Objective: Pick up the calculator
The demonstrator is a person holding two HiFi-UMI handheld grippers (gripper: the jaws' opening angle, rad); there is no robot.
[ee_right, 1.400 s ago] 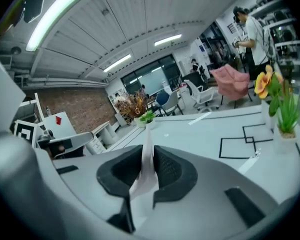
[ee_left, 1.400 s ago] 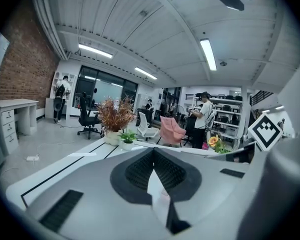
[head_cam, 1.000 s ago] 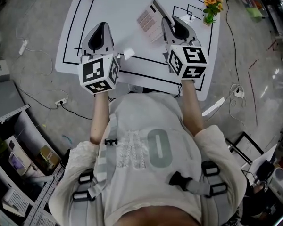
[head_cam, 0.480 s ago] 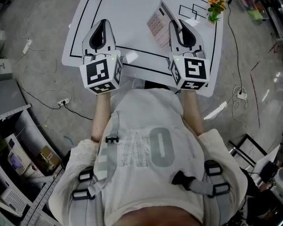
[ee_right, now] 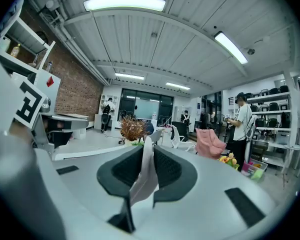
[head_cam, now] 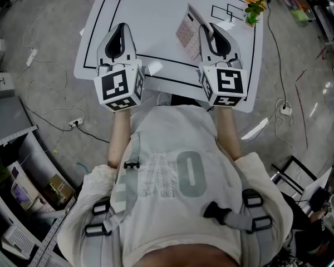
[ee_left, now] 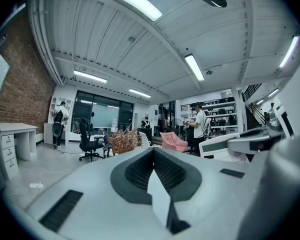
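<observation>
The calculator (head_cam: 185,29), grey with pale keys, hangs tilted above the white table (head_cam: 150,15). My right gripper (head_cam: 203,28) is shut on its near edge. In the right gripper view the calculator (ee_right: 146,176) stands edge-on as a thin grey slab between the dark pads (ee_right: 167,169). My left gripper (head_cam: 118,31) hovers over the table's left half, about level with the right one. Its dark pads (ee_left: 135,171) meet at the tip with nothing gripped. Each gripper shows at the edge of the other's view.
A small pot of orange and yellow flowers (head_cam: 251,7) stands at the table's far right corner. A dried plant (ee_right: 135,129) sits at the far edge. Cables and a power strip (head_cam: 72,121) lie on the floor. People stand far off in the room.
Both grippers moved forward over the table and slightly up, the right one carrying the calculator. Over the last half second they have hardly moved.
</observation>
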